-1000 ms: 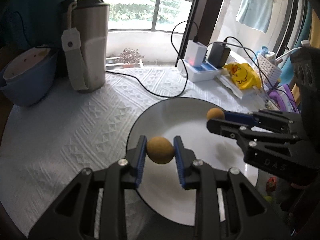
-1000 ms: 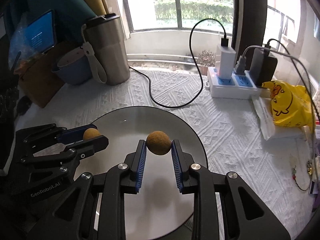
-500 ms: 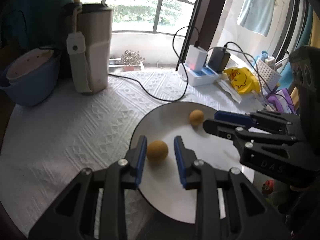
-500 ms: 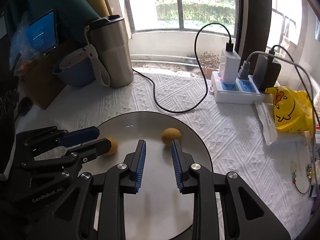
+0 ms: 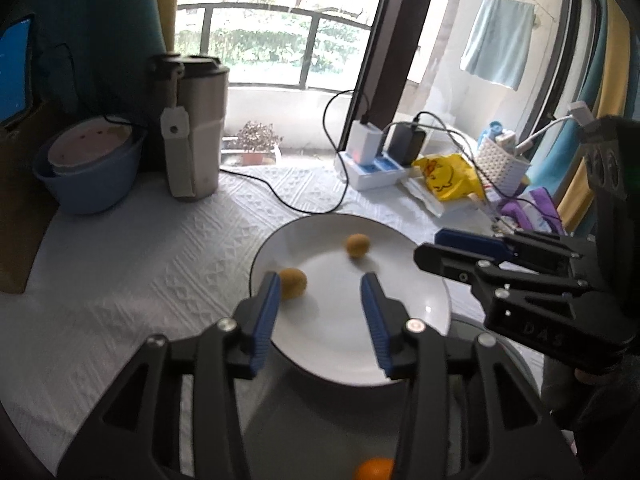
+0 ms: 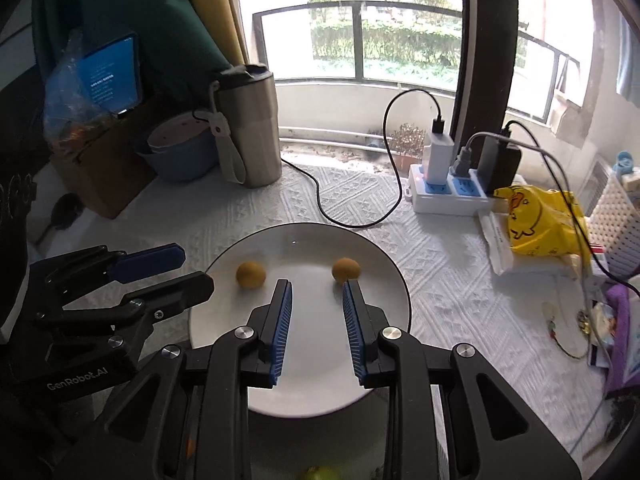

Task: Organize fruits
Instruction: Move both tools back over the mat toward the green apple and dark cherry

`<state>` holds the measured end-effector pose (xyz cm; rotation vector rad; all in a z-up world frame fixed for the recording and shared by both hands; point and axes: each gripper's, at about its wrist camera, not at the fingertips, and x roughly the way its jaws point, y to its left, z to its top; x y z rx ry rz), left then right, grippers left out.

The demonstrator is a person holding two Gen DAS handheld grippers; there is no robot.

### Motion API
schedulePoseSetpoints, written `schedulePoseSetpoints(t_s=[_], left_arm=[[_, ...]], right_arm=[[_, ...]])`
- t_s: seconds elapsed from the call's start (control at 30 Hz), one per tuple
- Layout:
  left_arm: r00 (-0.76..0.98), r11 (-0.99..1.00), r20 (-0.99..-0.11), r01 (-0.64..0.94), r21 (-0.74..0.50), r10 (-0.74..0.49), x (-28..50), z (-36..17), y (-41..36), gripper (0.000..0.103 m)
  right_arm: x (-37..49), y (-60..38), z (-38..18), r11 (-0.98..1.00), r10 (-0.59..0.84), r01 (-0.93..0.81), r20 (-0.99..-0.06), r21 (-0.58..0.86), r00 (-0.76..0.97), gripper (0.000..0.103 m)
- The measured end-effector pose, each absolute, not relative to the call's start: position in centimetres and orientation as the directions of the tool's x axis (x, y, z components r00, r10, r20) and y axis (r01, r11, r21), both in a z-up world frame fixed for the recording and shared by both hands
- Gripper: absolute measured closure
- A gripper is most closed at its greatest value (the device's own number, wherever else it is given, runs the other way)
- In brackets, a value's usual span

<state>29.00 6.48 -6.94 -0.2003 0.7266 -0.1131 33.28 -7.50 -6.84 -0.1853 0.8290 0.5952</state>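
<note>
Two small round brown fruits lie apart on a white plate (image 6: 312, 248). The left fruit (image 5: 292, 283) rests just beyond my left gripper's left fingertip; the right fruit (image 6: 346, 269) lies just past my right gripper's right fingertip. My left gripper (image 5: 320, 280) hovers above the plate with its jaws opening and nothing between them. My right gripper (image 6: 316, 284) also hangs over the plate, jaws a narrow gap apart and empty. Each gripper shows in the other's view: the left gripper (image 6: 194, 270) and the right gripper (image 5: 430, 246).
At the back stand a steel tumbler (image 6: 250, 132) with a strap and a blue bowl (image 6: 180, 156). A power strip (image 6: 448, 192) with chargers, a black cable (image 6: 320, 204), a yellow bag (image 6: 540, 216) and a white basket (image 5: 500, 164) crowd the right. An orange fruit (image 5: 374, 469) shows below the plate.
Both fruits have left the jaws and now lie on the plate. Both grippers have risen and drawn back from it. The left jaws have spread wider.
</note>
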Motion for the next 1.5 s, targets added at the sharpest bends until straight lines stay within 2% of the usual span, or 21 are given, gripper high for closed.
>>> schedulePoseSetpoints(t_s=[0.83, 0.93, 0.97, 1.0, 1.5], left_arm=[[0.771, 0.974, -0.607, 0.07, -0.217, -0.191, 18.6, -4.8, 1.7, 0.057], [0.777, 0.975, -0.601, 0.074, -0.212, -0.189, 17.5, -4.7, 1.3, 0.049], [0.777, 0.974, -0.6, 0.074, -0.215, -0.191, 17.2, -4.7, 1.1, 0.036], [0.777, 0.972, -0.598, 0.076, -0.222, -0.197, 16.9, -4.8, 1.0, 0.027], [0.759, 0.973, -0.622, 0.064, -0.22, -0.191, 12.4, -7.2, -1.7, 0.025]], right_arm=[[22.8, -12.9, -4.3, 0.83, 0.441, -0.552, -0.697, 0.077, 0.566, 0.075], [21.6, -13.5, -4.4, 0.827, 0.445, -0.556, -0.694, 0.076, 0.566, 0.075], [21.4, -13.7, -4.4, 0.827, 0.446, -0.557, -0.693, 0.077, 0.566, 0.075], [21.0, -13.9, -4.5, 0.826, 0.447, -0.558, -0.693, 0.078, 0.565, 0.075], [17.0, -16.2, -6.7, 0.819, 0.46, -0.565, -0.703, 0.101, 0.542, 0.075]])
